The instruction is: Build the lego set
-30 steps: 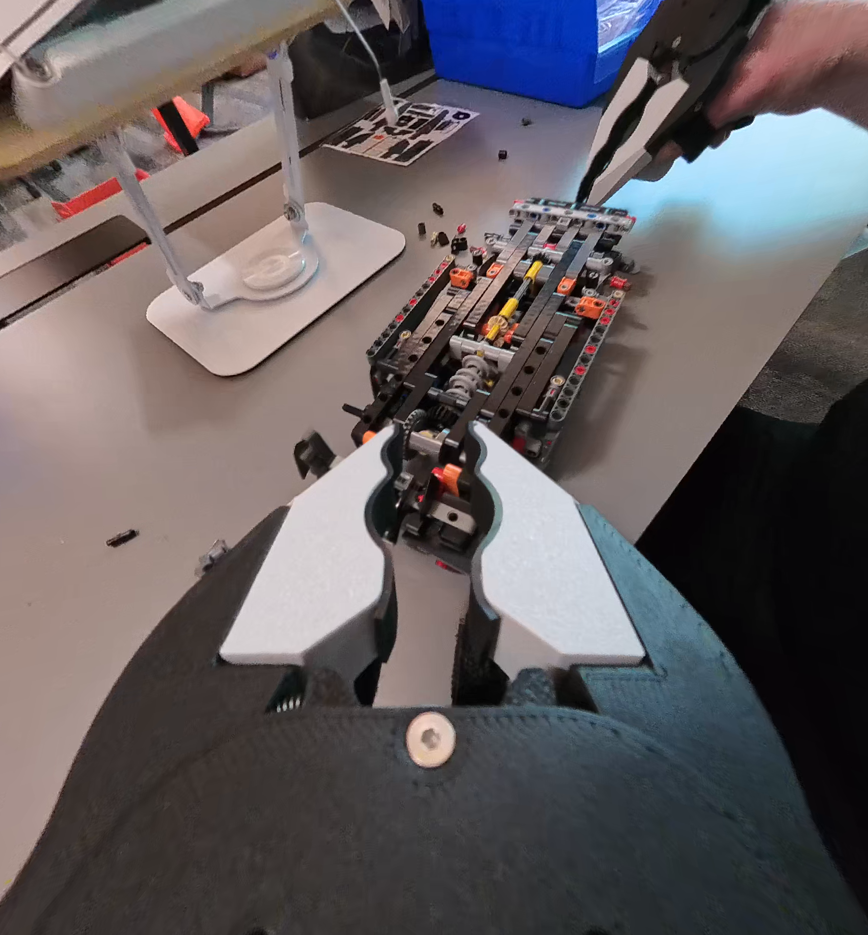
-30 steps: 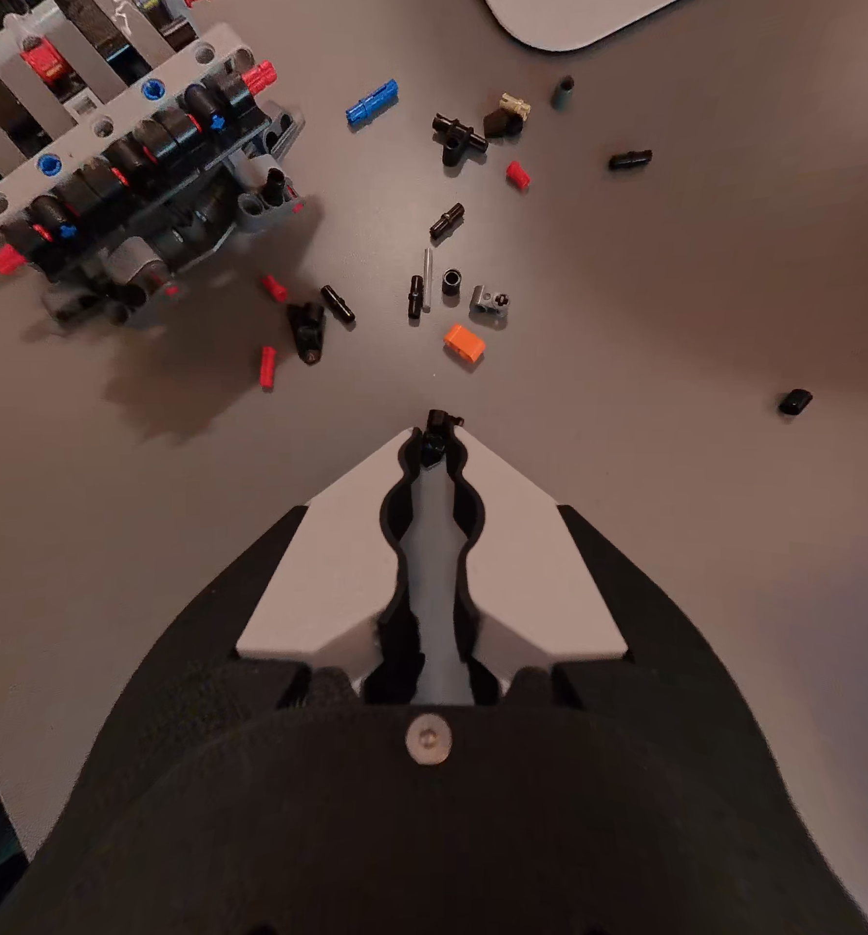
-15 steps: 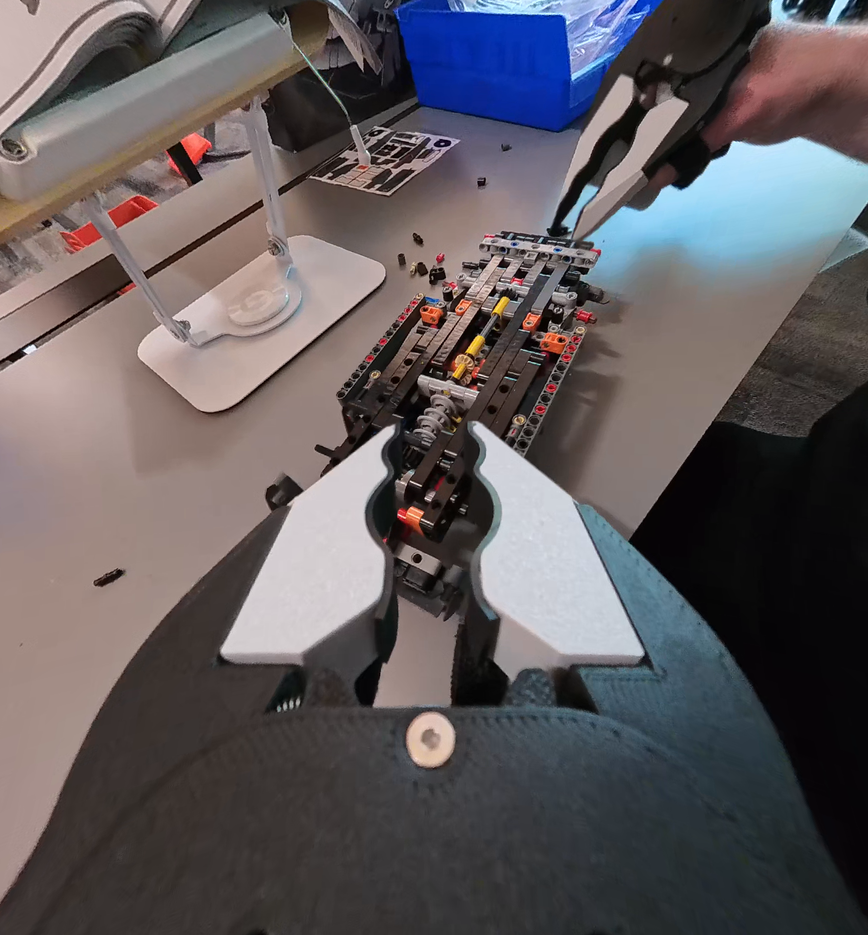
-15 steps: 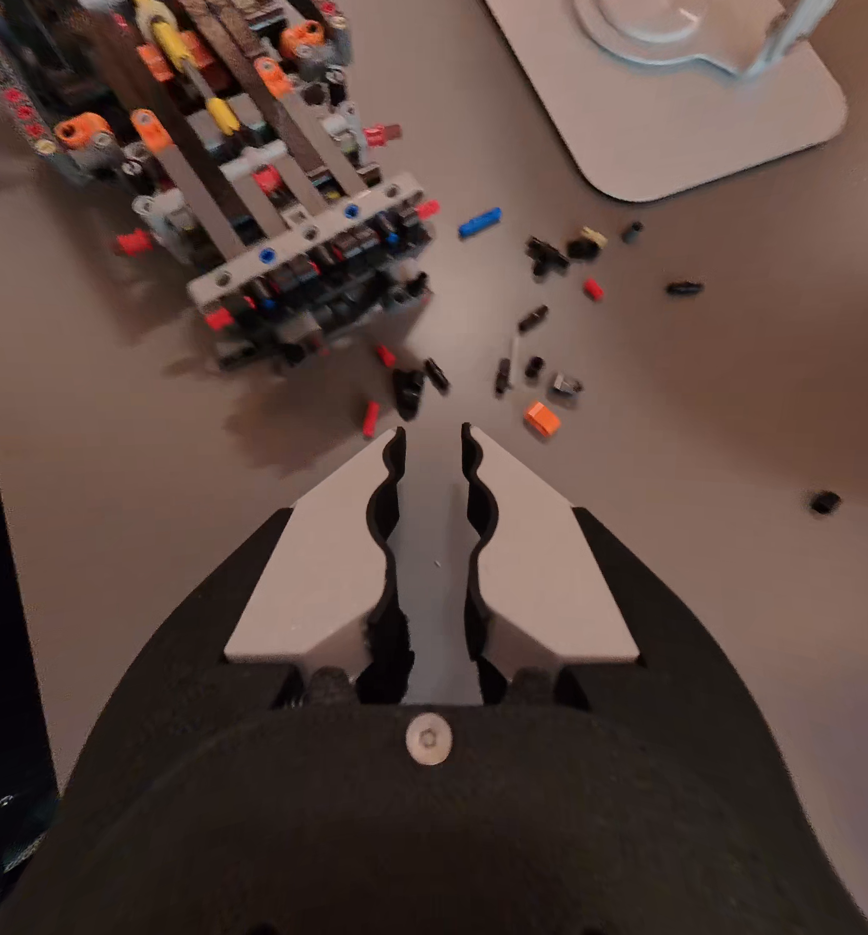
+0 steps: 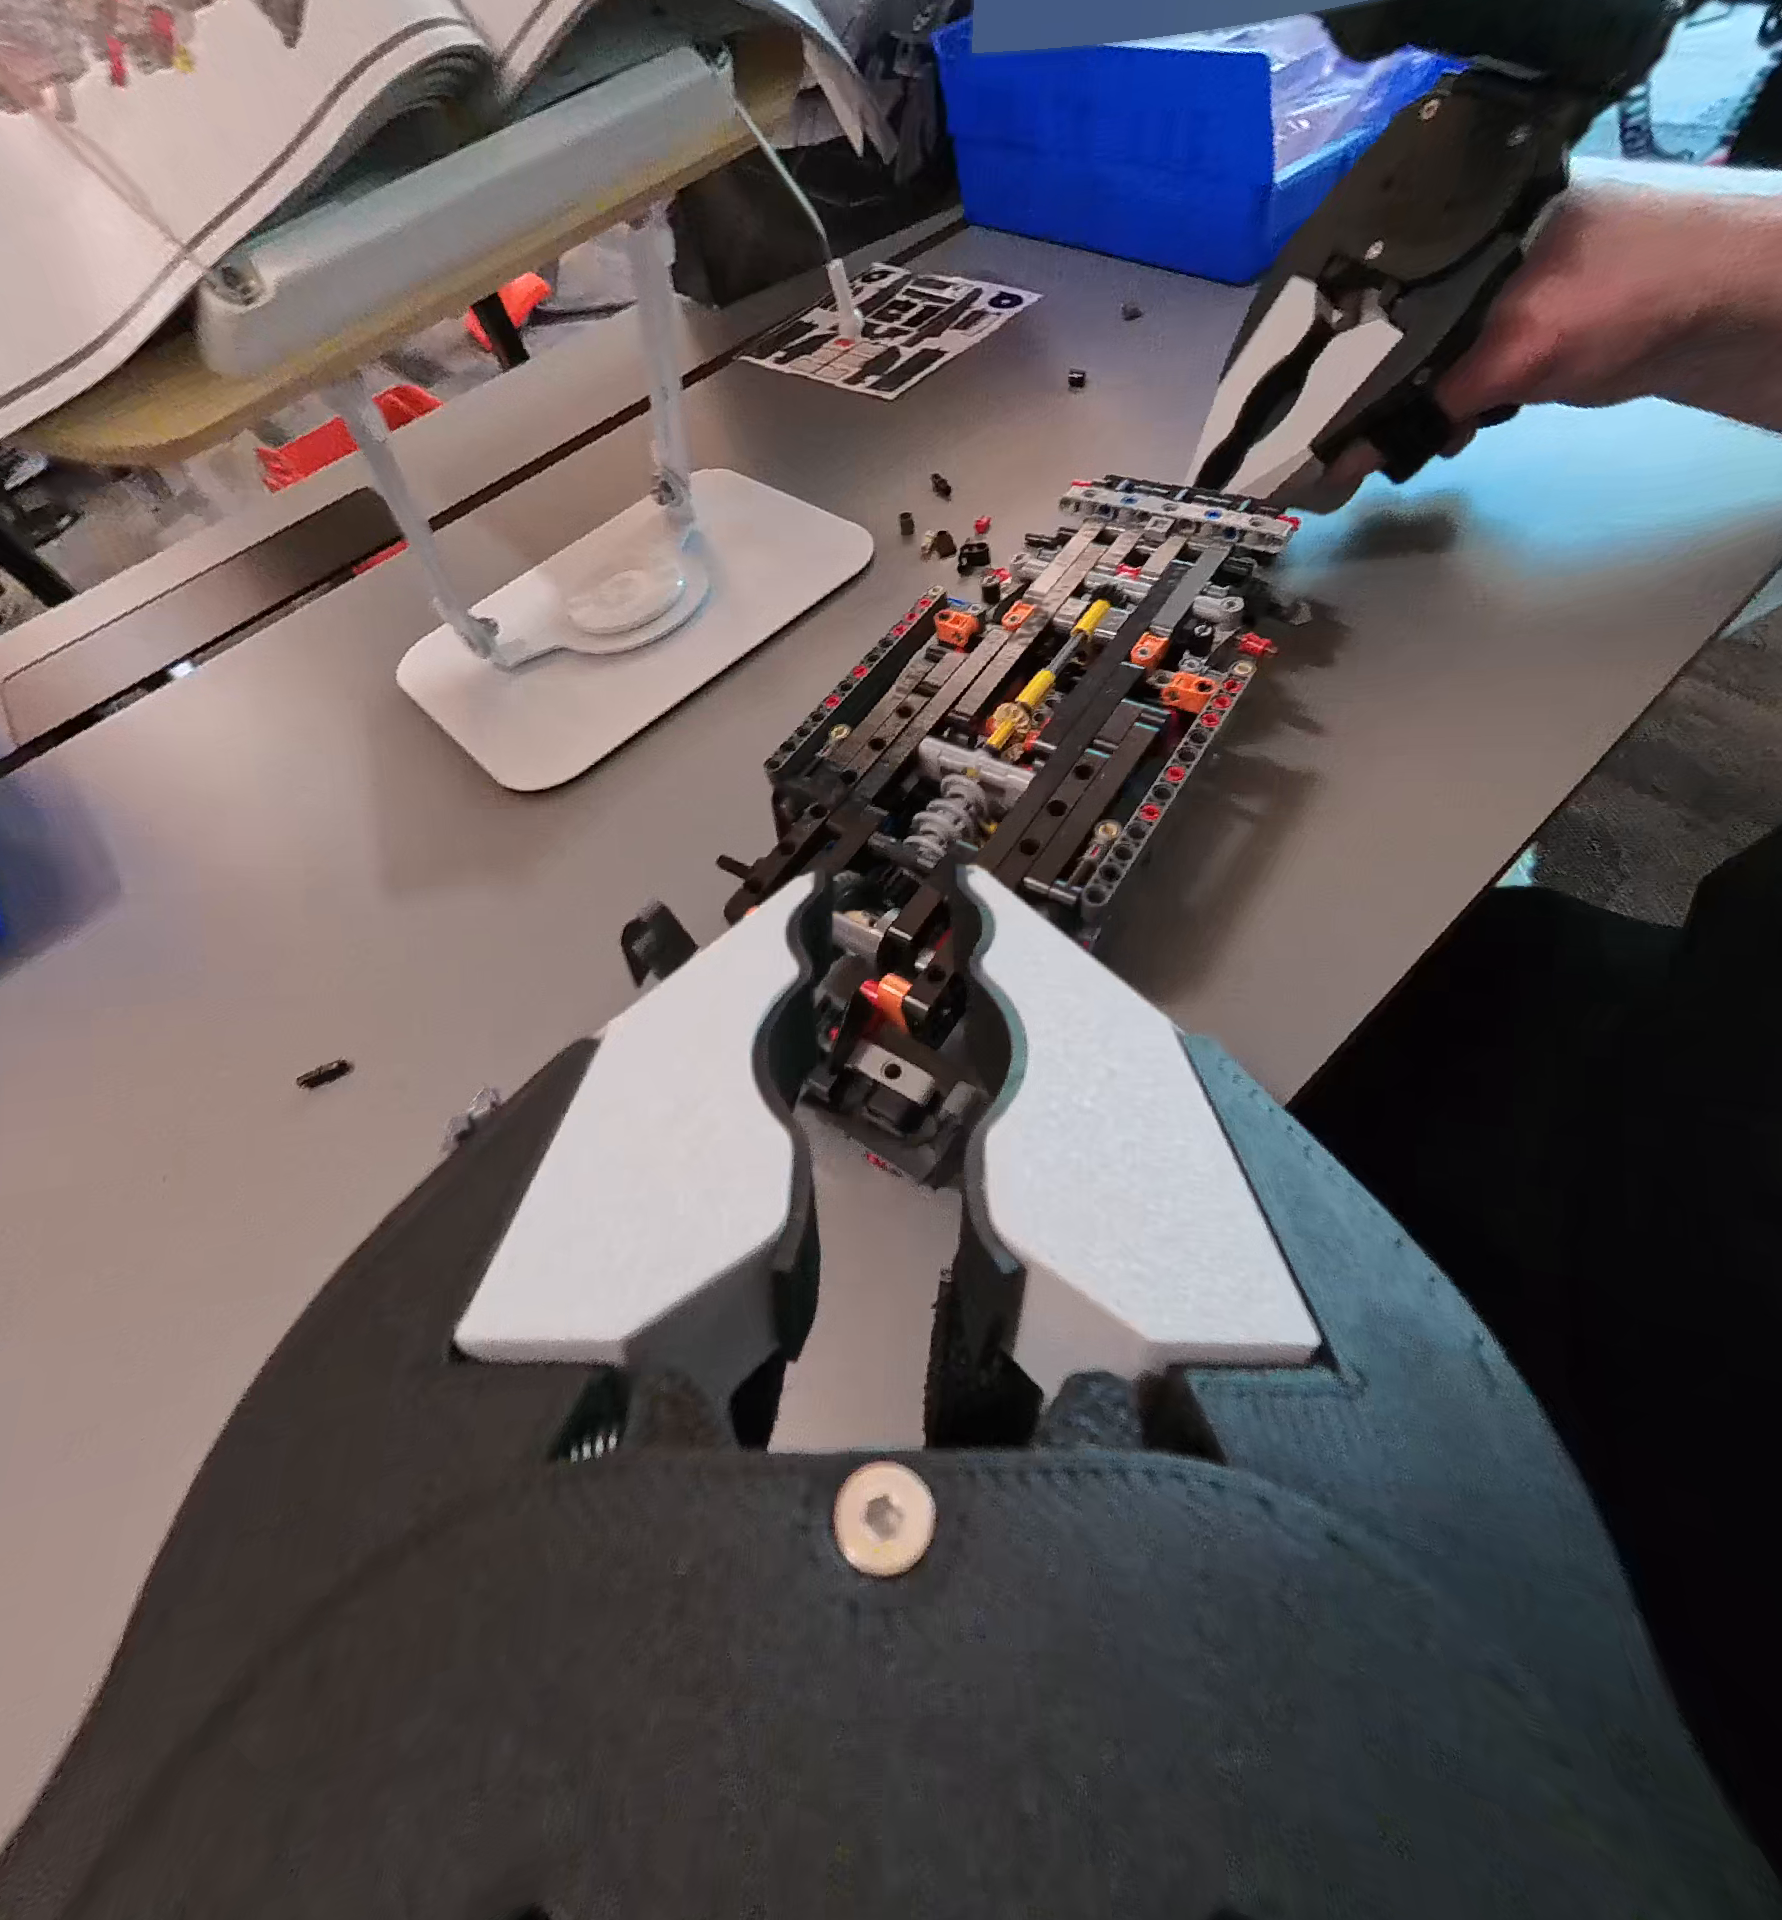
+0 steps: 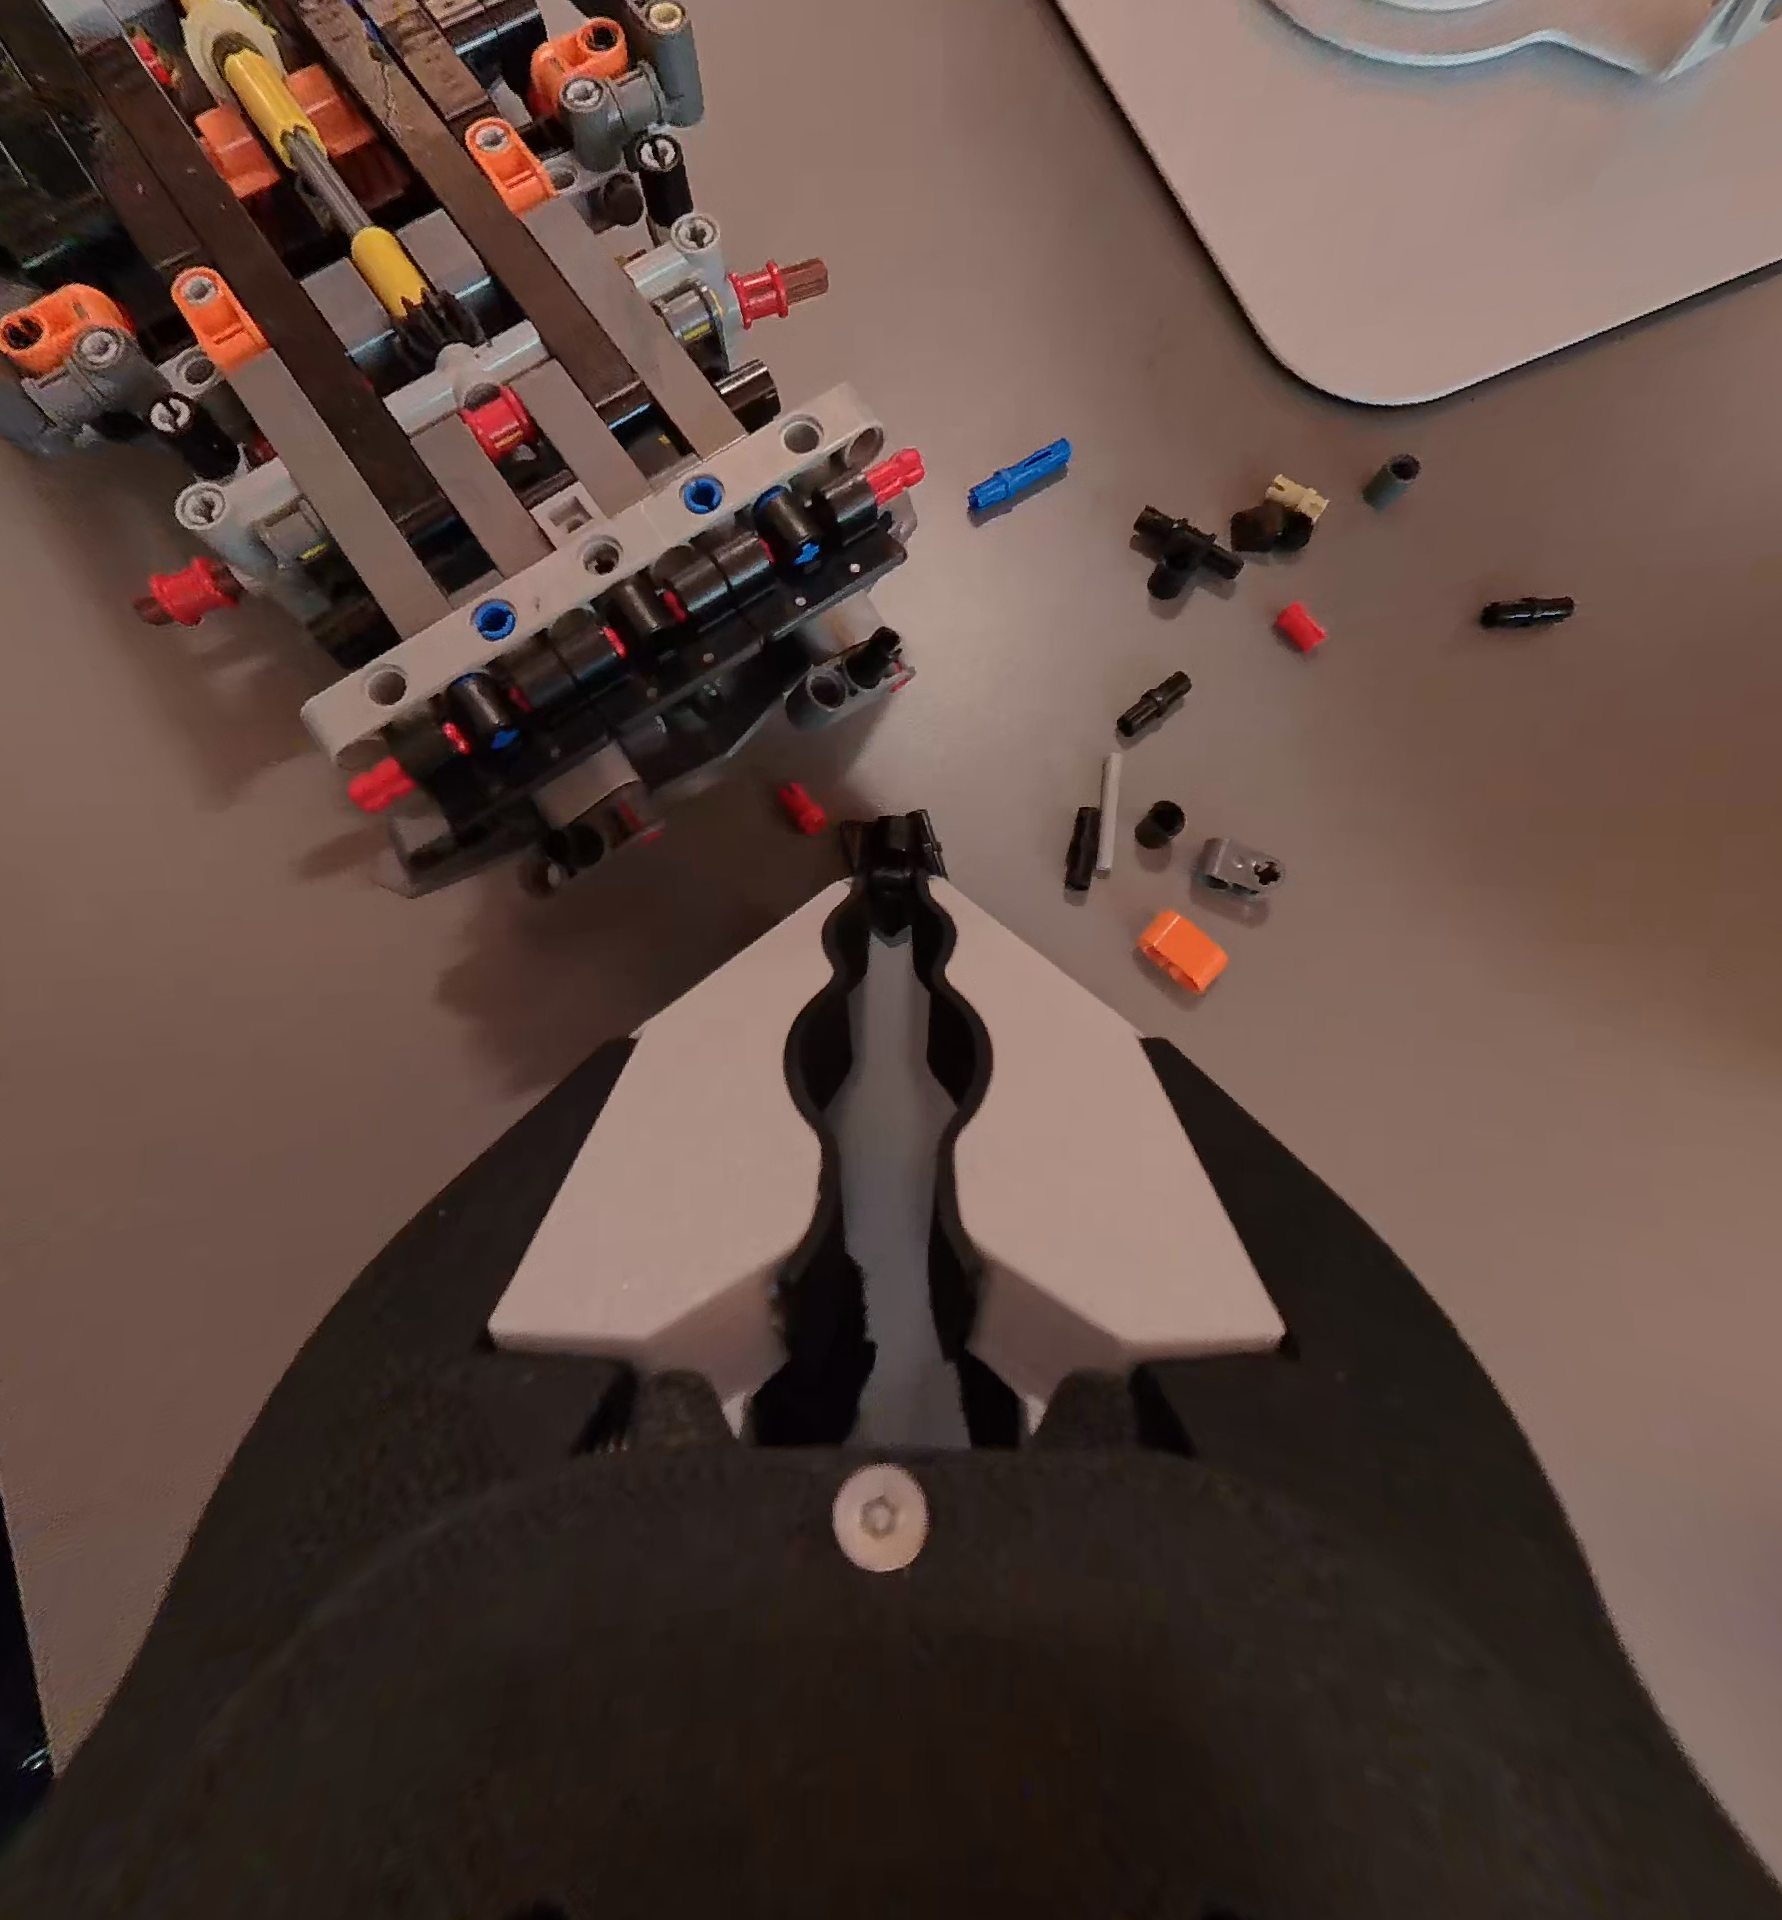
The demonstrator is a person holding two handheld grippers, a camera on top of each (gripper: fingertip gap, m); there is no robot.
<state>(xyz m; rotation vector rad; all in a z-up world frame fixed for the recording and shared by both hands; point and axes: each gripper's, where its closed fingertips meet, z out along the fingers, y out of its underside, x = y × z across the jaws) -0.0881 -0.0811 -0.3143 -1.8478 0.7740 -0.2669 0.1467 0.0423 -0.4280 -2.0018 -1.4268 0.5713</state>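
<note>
The long black and grey lego chassis (image 5: 1053, 707) lies on the grey table. My left gripper (image 5: 892, 894) is shut on its near end, the fingers on either side of the black and orange parts. My right gripper (image 6: 892, 883) is shut on a small black piece (image 6: 892, 847) at its tips, low over the table just right of the chassis's grey end beam (image 6: 596, 561). In the left wrist view the right gripper (image 5: 1251, 486), held by a hand, sits at the chassis's far end.
Loose pieces lie right of the chassis: a blue pin (image 6: 1019, 486), an orange piece (image 6: 1183, 948), a red pin (image 6: 802, 808), black pins. A white stand base (image 5: 638, 623) holds a booklet above. A blue bin (image 5: 1126, 156) and a sticker sheet (image 5: 887, 332) are at the back. The table edge (image 5: 1489, 883) is close on the right. Left tips to right tips: about 30 centimetres.
My right gripper held a black pin a second ago, was open and empty half a second ago, and is now shut on a black piece by the chassis. The left gripper keeps its grip.
</note>
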